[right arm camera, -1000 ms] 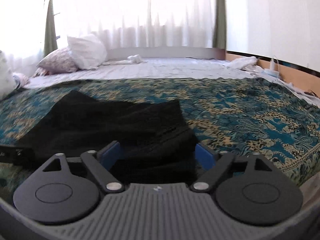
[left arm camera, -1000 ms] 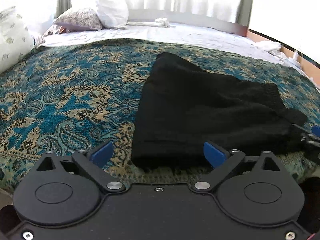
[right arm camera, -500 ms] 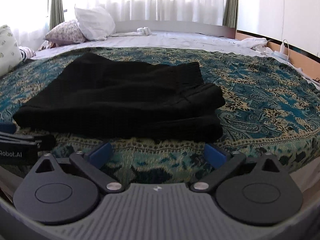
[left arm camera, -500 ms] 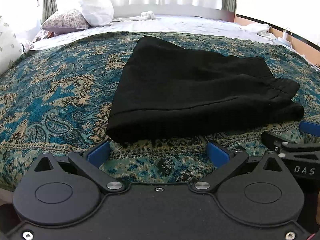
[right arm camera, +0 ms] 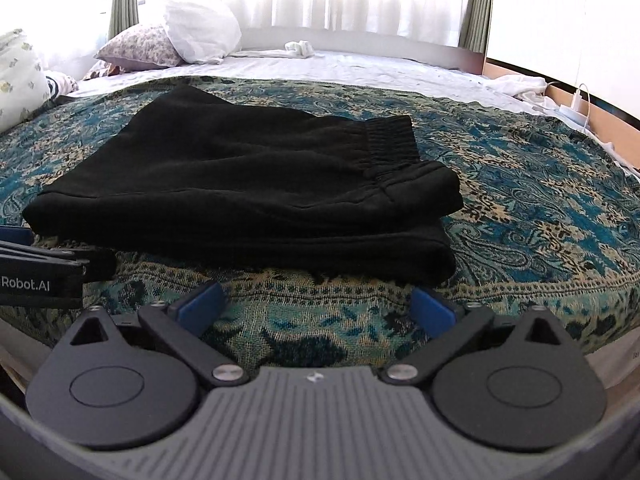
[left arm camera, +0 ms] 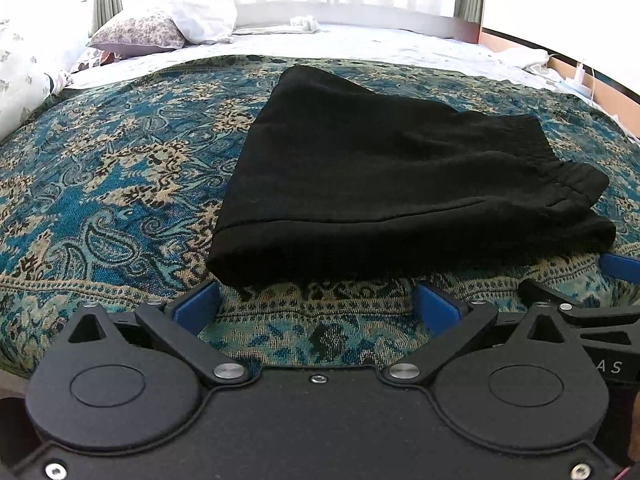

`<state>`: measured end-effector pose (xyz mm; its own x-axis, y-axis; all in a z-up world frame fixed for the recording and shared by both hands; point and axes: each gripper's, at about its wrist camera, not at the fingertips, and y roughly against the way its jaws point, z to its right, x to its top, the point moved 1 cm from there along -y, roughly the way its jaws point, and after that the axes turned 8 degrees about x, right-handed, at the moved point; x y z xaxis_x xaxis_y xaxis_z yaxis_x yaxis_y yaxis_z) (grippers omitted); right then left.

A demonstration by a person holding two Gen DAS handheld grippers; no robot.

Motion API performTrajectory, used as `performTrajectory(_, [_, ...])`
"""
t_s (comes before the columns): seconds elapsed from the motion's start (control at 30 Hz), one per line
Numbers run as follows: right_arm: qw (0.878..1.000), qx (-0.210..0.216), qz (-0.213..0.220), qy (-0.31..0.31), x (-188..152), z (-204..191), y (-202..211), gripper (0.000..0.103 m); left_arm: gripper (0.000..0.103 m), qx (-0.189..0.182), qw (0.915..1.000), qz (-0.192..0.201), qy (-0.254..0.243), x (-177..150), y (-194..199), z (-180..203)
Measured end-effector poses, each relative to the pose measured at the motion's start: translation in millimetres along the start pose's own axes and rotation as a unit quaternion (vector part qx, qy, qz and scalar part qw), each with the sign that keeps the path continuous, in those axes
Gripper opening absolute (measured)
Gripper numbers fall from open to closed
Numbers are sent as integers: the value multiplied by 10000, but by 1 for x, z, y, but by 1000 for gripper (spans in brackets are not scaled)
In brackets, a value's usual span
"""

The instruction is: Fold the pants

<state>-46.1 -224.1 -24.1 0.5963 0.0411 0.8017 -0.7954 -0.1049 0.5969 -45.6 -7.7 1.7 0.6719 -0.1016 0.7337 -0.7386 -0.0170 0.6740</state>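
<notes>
Black pants [left arm camera: 384,184] lie folded into a compact stack on the patterned bedspread [left arm camera: 120,184], elastic waistband [right arm camera: 390,136] on the top layer at the stack's right end. Fold looks essentially complete; step in hand is judged to be release and checking.

Left gripper [left arm camera: 316,306]: jaws wide, nothing between them, just short of the stack's near edge, not touching cloth. Right gripper [right arm camera: 316,306]: jaws also wide and empty, just short of the same near edge, toward the waistband end. Each gripper's fingers show at the margin of the other's view, so the two sit close side by side.

To finish well (judgement): keep both grippers apart from the cloth and low, draw straight away from the stack so no blue pad snags the bottom layer. If tidying is wanted, the lower layer juts out past the upper one at the waistband end; a light nudge there would square it. Thick soft fabric will likely spring a little.

Edges and room, relative to the stack: the bed's near edge lies just behind the grippers. Open bedspread to the left, right and far side. Pillows [right arm camera: 176,40] well beyond, at the far left. A white charger and cable [right arm camera: 580,100] far right by the bed frame, well apart.
</notes>
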Motion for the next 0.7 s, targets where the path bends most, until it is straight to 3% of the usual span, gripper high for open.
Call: performTrajectory(0.7, [9999,87,-83,74,2,4,-3,103,103,36,9999,-165,37,4,-5,0])
